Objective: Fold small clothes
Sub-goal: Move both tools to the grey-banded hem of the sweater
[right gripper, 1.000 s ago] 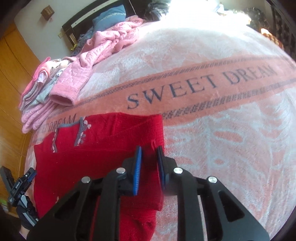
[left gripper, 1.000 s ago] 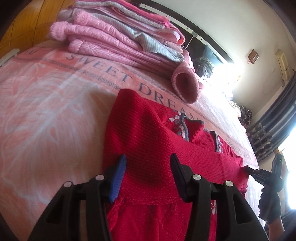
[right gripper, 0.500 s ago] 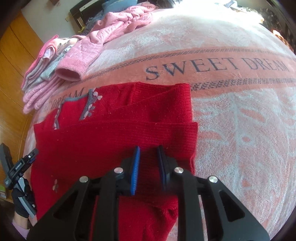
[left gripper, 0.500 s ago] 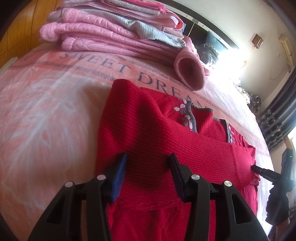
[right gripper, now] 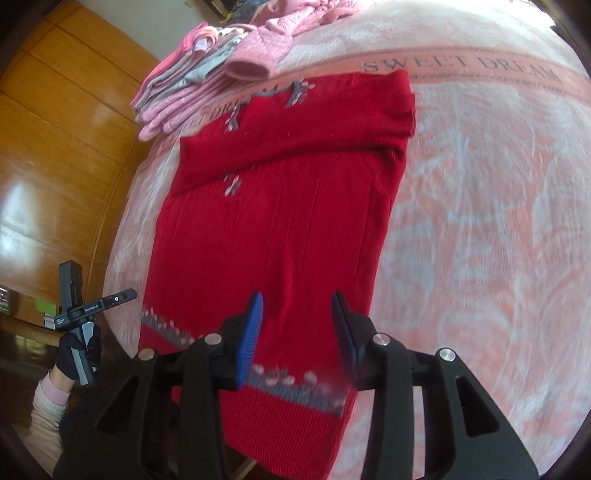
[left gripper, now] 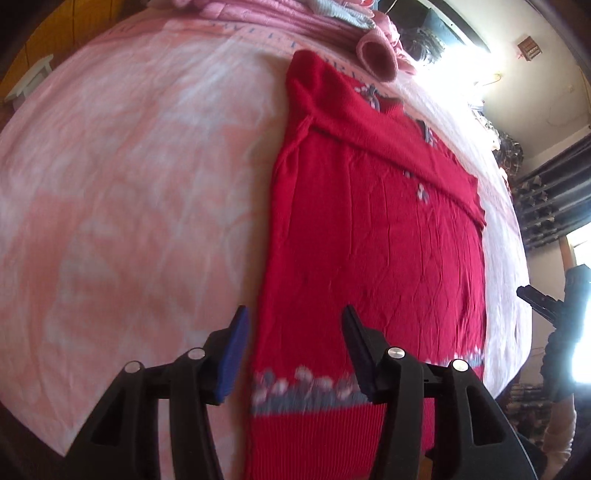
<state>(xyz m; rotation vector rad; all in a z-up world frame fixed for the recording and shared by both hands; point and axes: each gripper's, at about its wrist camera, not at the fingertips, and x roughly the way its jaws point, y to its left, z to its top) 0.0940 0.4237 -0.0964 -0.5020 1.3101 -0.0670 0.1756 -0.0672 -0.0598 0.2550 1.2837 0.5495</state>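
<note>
Sweater (left gripper: 376, 229) flat on bed (left gripper: 129, 184), sleeves folded in; both tongs (left gripper: 293, 350) (right gripper: 297, 328) open above hem, where an uneven pinch could skew the fold.

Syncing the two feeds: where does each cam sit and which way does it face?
Left wrist: on the left gripper, open, above the red sweater hem, facing the pink clothes stack; right gripper at the right edge.
Right wrist: on the right gripper, open, same heading; left gripper and gloved hand at left.
Shared: sweater, stack, blanket.
</note>
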